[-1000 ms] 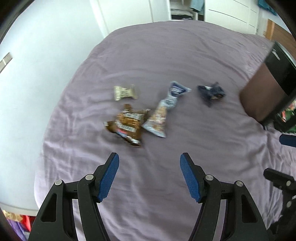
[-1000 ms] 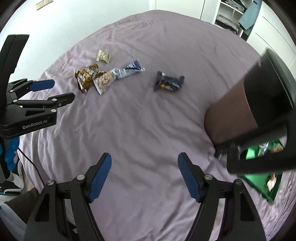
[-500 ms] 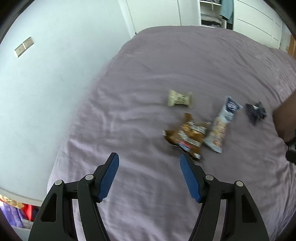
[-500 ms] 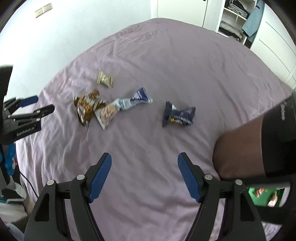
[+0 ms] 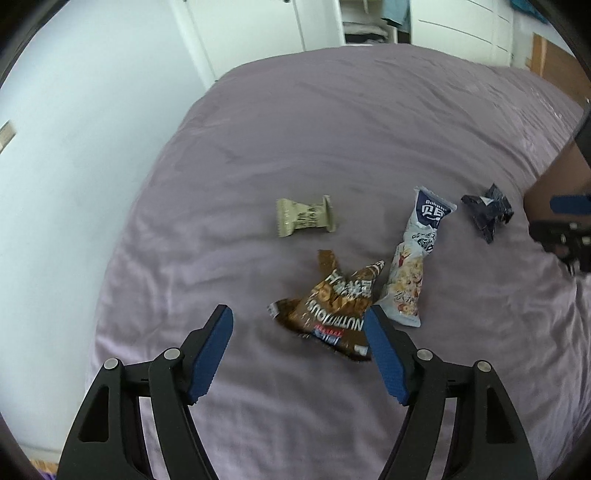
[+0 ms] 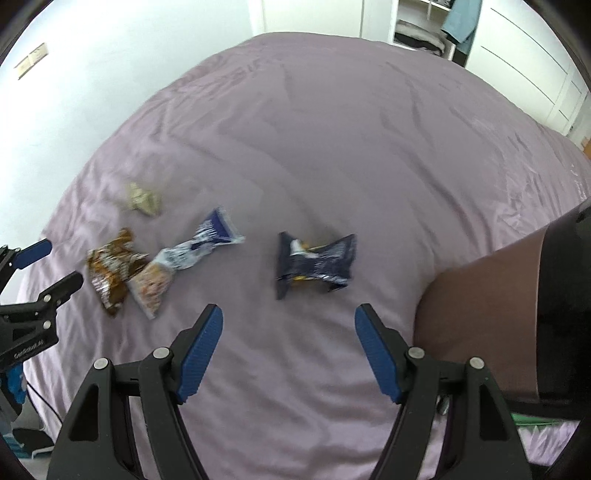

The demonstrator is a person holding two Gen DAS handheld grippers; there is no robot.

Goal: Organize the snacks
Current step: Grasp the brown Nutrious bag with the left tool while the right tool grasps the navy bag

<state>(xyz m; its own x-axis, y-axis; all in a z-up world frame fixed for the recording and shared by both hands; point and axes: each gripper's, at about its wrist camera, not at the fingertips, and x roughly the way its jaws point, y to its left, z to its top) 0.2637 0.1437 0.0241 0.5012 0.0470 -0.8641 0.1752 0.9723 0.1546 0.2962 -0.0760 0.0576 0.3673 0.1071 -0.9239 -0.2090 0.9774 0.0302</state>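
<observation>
Several snack packs lie on a lilac bed sheet [image 5: 332, 129]. A crumpled brown pack [image 5: 328, 310] sits just ahead of my left gripper [image 5: 299, 325], whose jaws are opening with nothing between the pads. Beside the brown pack lie a long pale-blue pack [image 5: 413, 266], a small beige pack [image 5: 304, 218] and a dark navy pack [image 5: 487, 212]. In the right wrist view the navy pack [image 6: 316, 264] lies just beyond my open, empty right gripper [image 6: 288, 325]; the brown pack [image 6: 110, 266], pale-blue pack [image 6: 184, 262] and beige pack [image 6: 144, 199] are to its left.
A white wall [image 5: 74, 147] runs along the bed's left edge. White wardrobes with an open shelf [image 6: 424, 33] stand behind the bed. A person's bare leg [image 6: 480, 306] rests on the sheet at the right. Something green [image 6: 535, 419] shows under the leg.
Both grippers have moved in toward the snacks, which now look larger and closer. The brown pack is now just ahead of the left fingers, the navy pack just ahead of the right ones.
</observation>
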